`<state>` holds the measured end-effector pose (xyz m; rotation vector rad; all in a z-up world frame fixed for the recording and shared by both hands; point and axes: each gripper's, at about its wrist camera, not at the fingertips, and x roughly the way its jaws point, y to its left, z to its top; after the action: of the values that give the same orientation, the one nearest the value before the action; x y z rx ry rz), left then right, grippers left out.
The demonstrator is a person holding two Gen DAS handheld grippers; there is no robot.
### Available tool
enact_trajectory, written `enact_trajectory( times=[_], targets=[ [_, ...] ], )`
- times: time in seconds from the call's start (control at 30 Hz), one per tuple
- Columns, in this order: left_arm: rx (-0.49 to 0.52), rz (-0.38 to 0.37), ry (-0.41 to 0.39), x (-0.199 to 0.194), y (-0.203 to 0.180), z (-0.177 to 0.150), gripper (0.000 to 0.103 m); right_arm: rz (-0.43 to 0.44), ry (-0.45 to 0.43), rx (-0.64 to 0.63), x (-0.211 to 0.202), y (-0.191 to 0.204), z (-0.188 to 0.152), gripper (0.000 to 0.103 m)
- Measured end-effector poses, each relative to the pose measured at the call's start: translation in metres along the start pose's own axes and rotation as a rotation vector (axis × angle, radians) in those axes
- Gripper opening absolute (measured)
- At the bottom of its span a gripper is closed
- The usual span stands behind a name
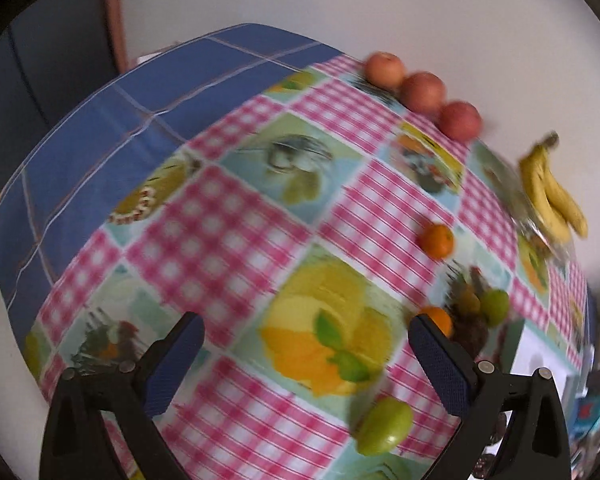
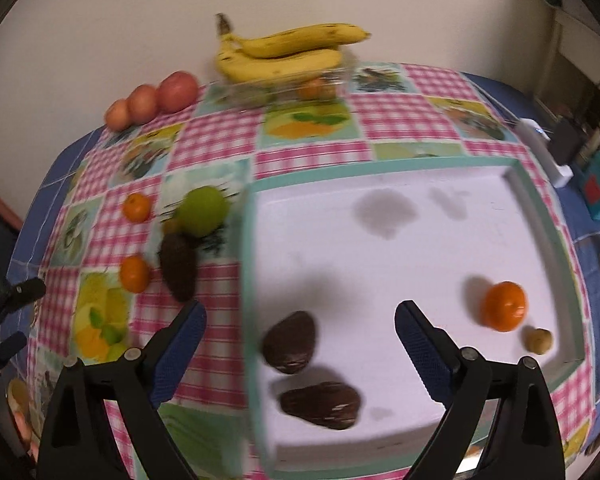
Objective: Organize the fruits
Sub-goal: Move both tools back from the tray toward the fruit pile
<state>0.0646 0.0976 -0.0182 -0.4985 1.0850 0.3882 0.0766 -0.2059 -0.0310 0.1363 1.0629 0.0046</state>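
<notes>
clear dish blurred, tray edge cropped

We count three apples, two bananas, four oranges, three dark avocados, two green fruits, one tray

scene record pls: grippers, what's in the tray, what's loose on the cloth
left hand-held gripper: open, empty, above the cloth
right hand-held gripper: open, empty, above the tray's near edge
tray: two brown fruits, one orange, one small tan fruit
cloth: three apples, two small oranges, green fruit, dark oblong fruit
clear dish: bananas on top
</notes>
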Motion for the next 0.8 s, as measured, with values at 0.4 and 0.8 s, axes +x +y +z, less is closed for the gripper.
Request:
enact_trajectory(
  times=[0.4, 0.8],
  targets=[
    [-0.049, -0.009, 0.038, 0.008, 0.027, -0.009, 0.103, 0.004, 0.021, -0.052, 0.001, 0.028, -0.02, 0.095],
    [0.067, -0.037, 0.121, 0.014, 0.005, -0.044, 0.103, -0.031, 0.058, -0.046, -0.011, 0.017, -0.041, 0.095]
  ],
)
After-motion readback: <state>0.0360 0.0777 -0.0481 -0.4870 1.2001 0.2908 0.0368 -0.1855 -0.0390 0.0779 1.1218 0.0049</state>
